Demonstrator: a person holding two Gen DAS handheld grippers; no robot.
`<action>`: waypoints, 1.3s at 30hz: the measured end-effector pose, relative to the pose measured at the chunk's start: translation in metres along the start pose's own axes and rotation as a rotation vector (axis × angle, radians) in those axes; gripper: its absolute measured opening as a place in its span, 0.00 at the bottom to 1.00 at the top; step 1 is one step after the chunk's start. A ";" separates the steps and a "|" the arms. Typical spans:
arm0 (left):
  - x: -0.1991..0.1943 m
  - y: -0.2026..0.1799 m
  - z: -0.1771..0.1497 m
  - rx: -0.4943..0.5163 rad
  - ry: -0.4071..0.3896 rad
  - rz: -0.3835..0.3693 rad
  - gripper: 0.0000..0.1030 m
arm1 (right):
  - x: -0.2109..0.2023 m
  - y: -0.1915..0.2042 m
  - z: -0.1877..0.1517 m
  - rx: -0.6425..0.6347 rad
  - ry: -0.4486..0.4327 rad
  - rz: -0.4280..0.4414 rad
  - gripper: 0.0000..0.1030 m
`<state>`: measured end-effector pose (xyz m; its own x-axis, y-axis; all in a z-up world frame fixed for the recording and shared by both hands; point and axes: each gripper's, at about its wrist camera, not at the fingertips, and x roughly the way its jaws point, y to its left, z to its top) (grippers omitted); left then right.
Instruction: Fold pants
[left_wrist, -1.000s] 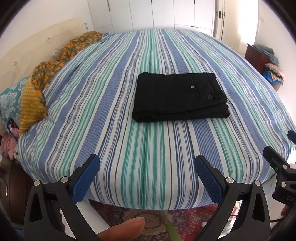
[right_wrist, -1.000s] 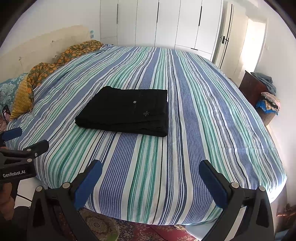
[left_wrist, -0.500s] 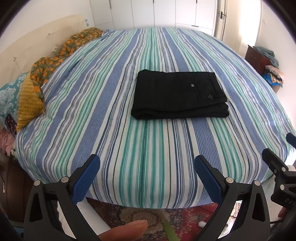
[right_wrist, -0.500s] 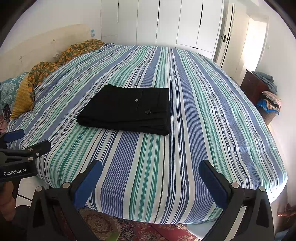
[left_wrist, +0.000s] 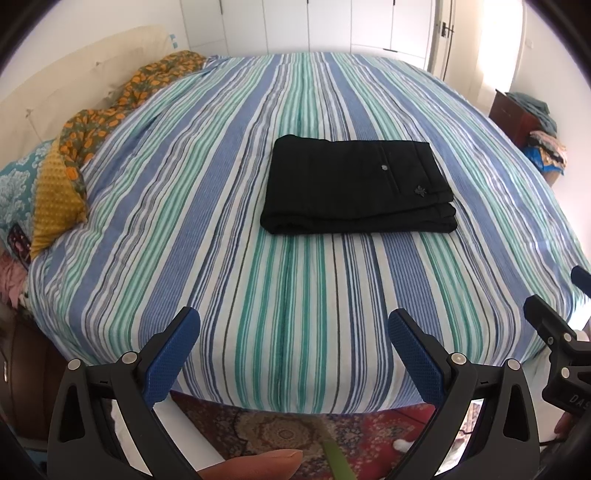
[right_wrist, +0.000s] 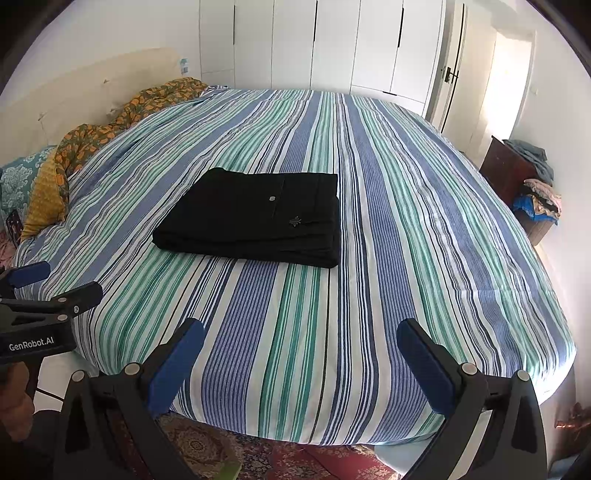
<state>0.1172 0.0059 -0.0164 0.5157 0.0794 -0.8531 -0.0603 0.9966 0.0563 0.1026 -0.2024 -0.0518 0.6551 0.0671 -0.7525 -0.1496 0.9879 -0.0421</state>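
Note:
Black pants (left_wrist: 358, 184) lie folded into a neat rectangle in the middle of the striped bed (left_wrist: 207, 206); they also show in the right wrist view (right_wrist: 255, 218). My left gripper (left_wrist: 293, 325) is open and empty, held off the bed's near edge, well short of the pants. My right gripper (right_wrist: 301, 332) is open and empty too, off the same edge. Each gripper shows at the edge of the other's view.
An orange patterned blanket (left_wrist: 122, 99) and a yellow pillow (left_wrist: 55, 199) lie along the bed's left side by the headboard. A dark cabinet with piled clothes (right_wrist: 524, 184) stands at the right. White wardrobes (right_wrist: 332, 40) line the far wall. A red rug (left_wrist: 295, 428) lies below.
Both grippers have drawn back a little from the bed and risen slightly. The folded pants have not moved.

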 end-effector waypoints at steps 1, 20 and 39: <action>0.000 0.000 0.000 0.000 0.000 0.000 0.99 | 0.000 0.000 0.000 -0.001 0.000 -0.001 1.00; 0.002 0.001 -0.001 -0.001 0.003 -0.003 0.99 | -0.004 0.001 0.001 0.011 -0.012 -0.001 1.00; 0.005 -0.003 -0.002 -0.009 0.011 -0.004 0.99 | -0.003 0.000 0.000 0.014 -0.002 0.002 1.00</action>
<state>0.1183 0.0034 -0.0221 0.5066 0.0747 -0.8589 -0.0655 0.9967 0.0481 0.1011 -0.2025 -0.0494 0.6561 0.0695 -0.7515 -0.1404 0.9896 -0.0310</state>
